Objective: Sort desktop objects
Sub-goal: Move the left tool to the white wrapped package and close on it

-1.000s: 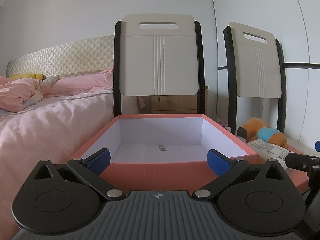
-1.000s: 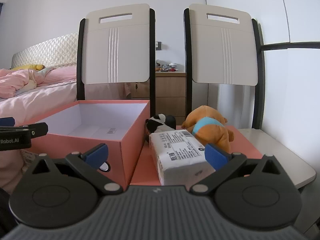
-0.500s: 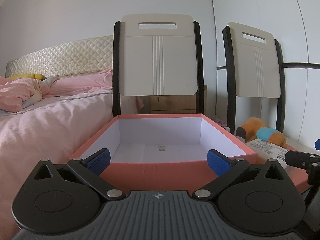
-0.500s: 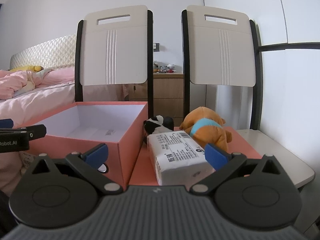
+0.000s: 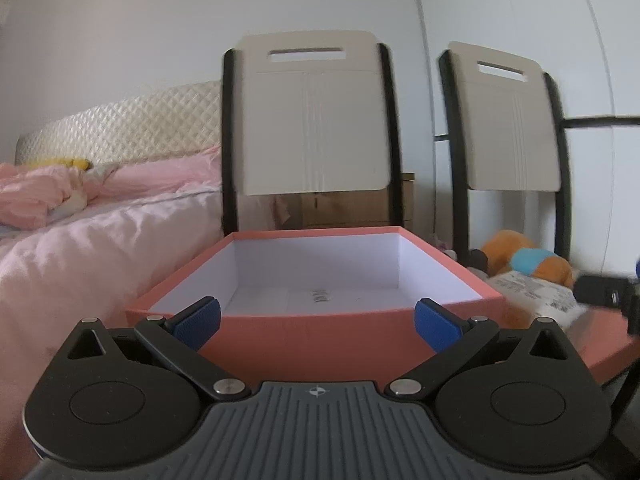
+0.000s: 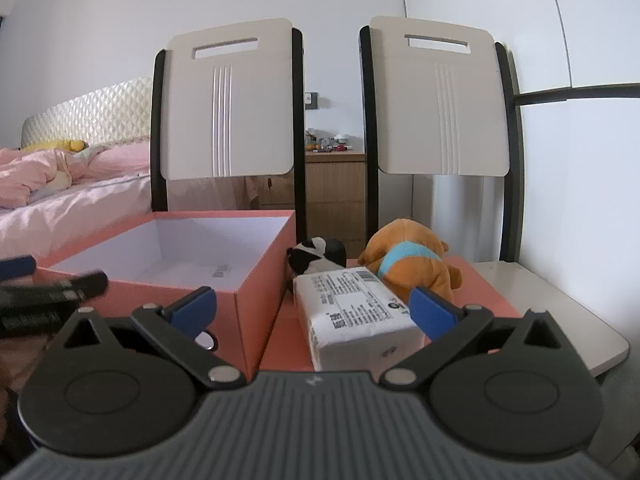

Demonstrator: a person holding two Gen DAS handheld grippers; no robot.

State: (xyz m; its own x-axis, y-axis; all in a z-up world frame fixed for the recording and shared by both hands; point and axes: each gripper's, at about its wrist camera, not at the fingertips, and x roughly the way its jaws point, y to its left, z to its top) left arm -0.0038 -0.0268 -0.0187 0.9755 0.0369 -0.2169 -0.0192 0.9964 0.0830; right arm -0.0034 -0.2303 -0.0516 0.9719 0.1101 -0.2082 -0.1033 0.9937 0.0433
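Left gripper [image 5: 316, 316] stands spread wide, empty, facing the open salmon-pink cardboard box with white interior [image 5: 320, 320]. Right gripper [image 6: 314, 308] likewise spread and empty, with the white labelled parcel [image 6: 356, 312] between its fingers; parcel lies on the pink lid [image 6: 484, 288] beside the box, orange plush toy [image 6: 412, 258] and black-and-white plush [image 6: 318, 255] just behind.
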